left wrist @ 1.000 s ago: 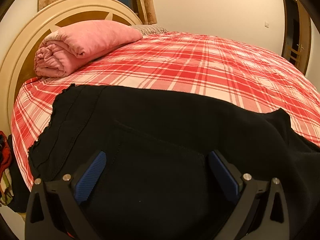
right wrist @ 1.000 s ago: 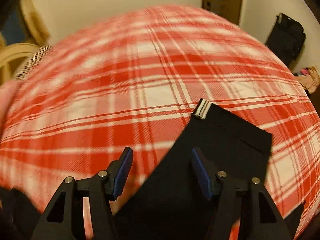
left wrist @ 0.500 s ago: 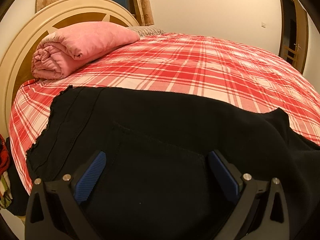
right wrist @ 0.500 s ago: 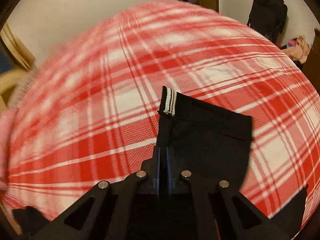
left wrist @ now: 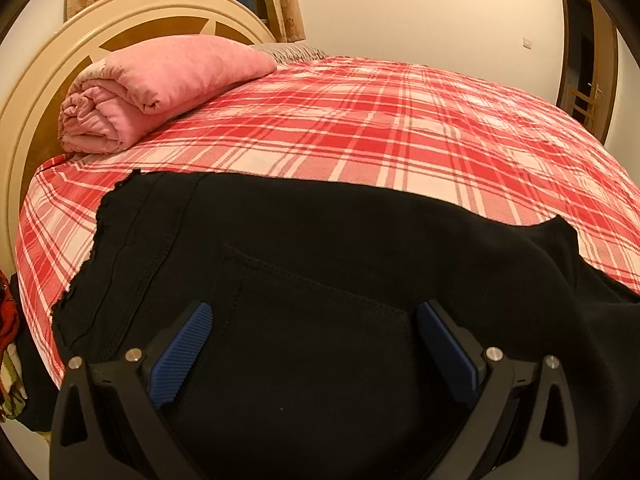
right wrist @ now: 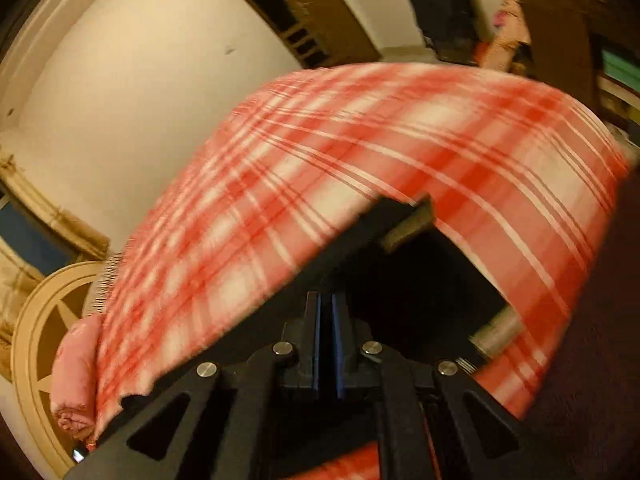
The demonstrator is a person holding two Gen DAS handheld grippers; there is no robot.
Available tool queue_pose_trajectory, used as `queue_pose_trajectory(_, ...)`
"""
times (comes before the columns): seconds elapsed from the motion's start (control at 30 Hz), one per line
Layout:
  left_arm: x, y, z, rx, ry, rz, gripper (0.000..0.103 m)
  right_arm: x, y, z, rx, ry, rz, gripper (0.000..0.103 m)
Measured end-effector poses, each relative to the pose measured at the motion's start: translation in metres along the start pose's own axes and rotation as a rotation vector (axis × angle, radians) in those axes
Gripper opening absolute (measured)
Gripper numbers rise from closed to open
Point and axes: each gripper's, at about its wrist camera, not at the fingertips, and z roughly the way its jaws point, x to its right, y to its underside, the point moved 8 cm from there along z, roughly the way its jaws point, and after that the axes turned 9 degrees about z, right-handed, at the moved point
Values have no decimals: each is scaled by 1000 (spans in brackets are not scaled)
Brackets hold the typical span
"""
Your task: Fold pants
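Left wrist: left gripper (left wrist: 312, 344) spread over pants (left wrist: 320, 260); right gripper (right wrist: 326, 316) pinching them.

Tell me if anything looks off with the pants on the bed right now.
Nothing looks damaged. The black pants lie flat under the open left tongs; the right tongs are shut on a leg end and hold it off the plaid bedspread, blurred.

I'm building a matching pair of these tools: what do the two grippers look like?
Both look alike. The left gripper has a black frame with triangular cut-outs, silver round screw heads, and fingers faced with blue ribbed pads. The right gripper shows the same black frame, silver screws and blue pads. No cables or markings are visible.
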Motion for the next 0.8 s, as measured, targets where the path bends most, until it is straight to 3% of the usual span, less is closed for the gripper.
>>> queue_pose_trajectory(0.2,1,-2,2,-15,5,8,103,46,26,12,-47,63,80,5)
queue_pose_trajectory(0.43,2,-4,3,-36,21,27,103,49,35,19,-90,227,-58,5)
queue_pose_trajectory(0.57,0,-7,1,-50,19,35,103,54,41,12,-115,280,-123,5)
queue_pose_trajectory(0.67,-3,-10,-4,-34,4,40,103,63,35,-5,-74,354,-164,5)
queue_pose_trajectory(0.73,-3,-13,-7,-23,0,47,103,59,18,-25,32,400,-172,5)
queue_pose_trajectory(0.8,-1,-16,-13,-7,6,56,103,38,6,-37,103,339,-207,6)
